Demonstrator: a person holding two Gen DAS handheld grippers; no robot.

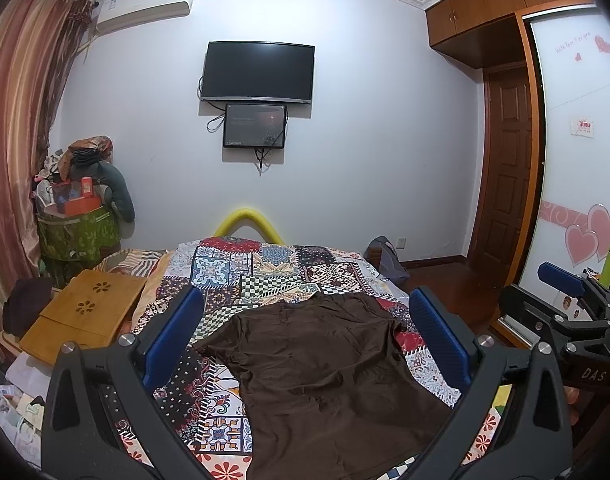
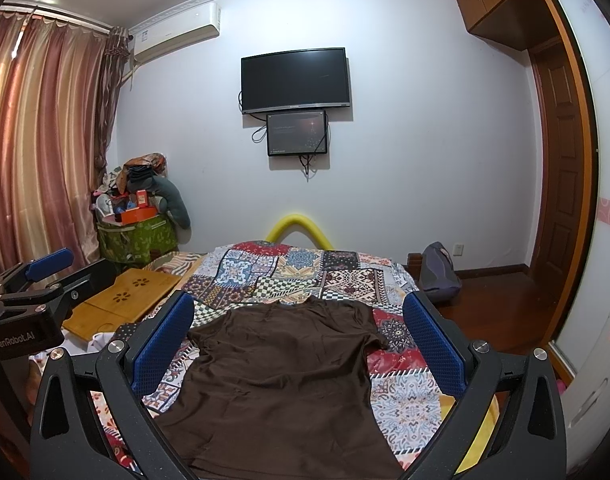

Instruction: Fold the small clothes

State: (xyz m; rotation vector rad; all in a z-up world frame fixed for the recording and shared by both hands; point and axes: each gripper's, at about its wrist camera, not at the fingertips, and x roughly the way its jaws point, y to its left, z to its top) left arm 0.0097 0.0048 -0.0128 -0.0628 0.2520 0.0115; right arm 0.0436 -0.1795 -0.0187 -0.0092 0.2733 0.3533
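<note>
A dark brown T-shirt (image 1: 325,376) lies spread flat on the patchwork bedspread (image 1: 241,272), collar toward the far end. It also shows in the right wrist view (image 2: 281,376). My left gripper (image 1: 305,312) is open and empty, held above the near part of the shirt. My right gripper (image 2: 299,316) is open and empty too, also above the shirt. The right gripper shows at the right edge of the left wrist view (image 1: 561,276). The left gripper shows at the left edge of the right wrist view (image 2: 49,264).
A wooden lap tray (image 1: 85,312) lies on the bed's left side. A green bag (image 1: 73,232) piled with things stands in the far left corner. A grey bag (image 2: 441,268) sits on the floor at the right. A wardrobe (image 1: 577,160) lines the right wall.
</note>
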